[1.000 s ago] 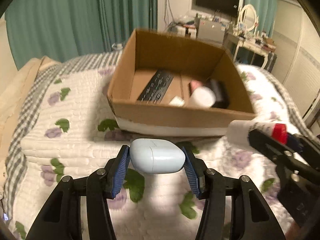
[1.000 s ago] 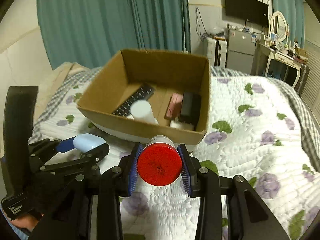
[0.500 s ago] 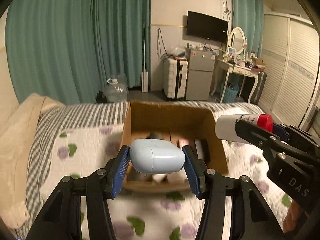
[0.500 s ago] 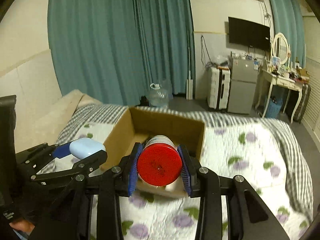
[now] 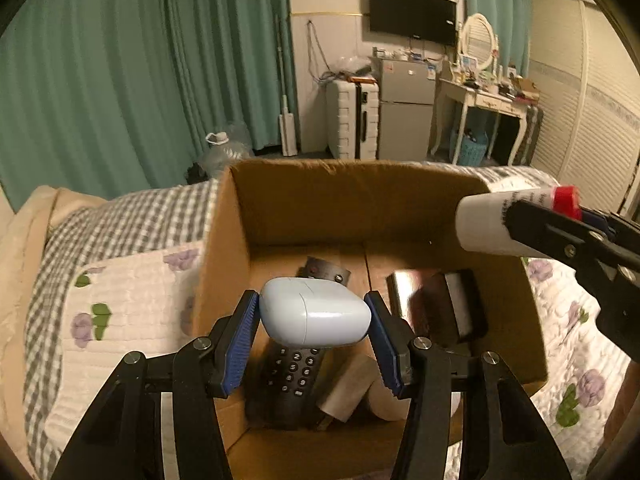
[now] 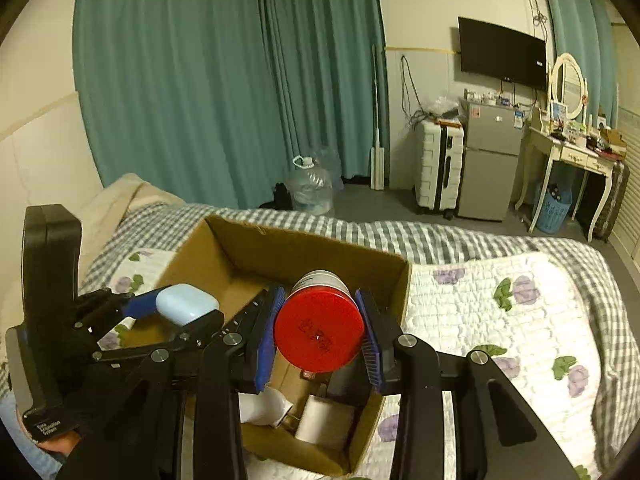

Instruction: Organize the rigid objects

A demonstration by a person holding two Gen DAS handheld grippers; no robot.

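The cardboard box [image 5: 280, 216] sits on the quilted bed [image 5: 132, 280] and now fills the middle of the left wrist view; one second ago it was farther away and both grippers were low in front of it. The left gripper [image 5: 314, 322] holds a pale blue case [image 5: 314, 312] between its blue pads, closed on it, and the case now hangs over the open box. Under it, inside the box, lie a black remote control [image 5: 294, 372], a cardboard tube [image 5: 352, 390] and a dark flat object [image 5: 440, 304] at the right. At the far right the right gripper [image 5: 552, 216] carries a white bottle with a red cap [image 5: 484, 224] above the right wall of the box.

In the right wrist view, the right gripper [image 6: 320, 330] is closed on the red cap of the bottle [image 6: 320, 330], and the bottle points down over the near right part of the box [image 6: 304, 248]. The left gripper [image 6: 176, 312] with the blue case [image 6: 186, 304] is at the left, above the box too. A white cup [image 6: 264, 406] and a white roll [image 6: 326, 420] lie at the near wall.

I judge that both objects have come from the bed to above the box, so only lowering and releasing remain.
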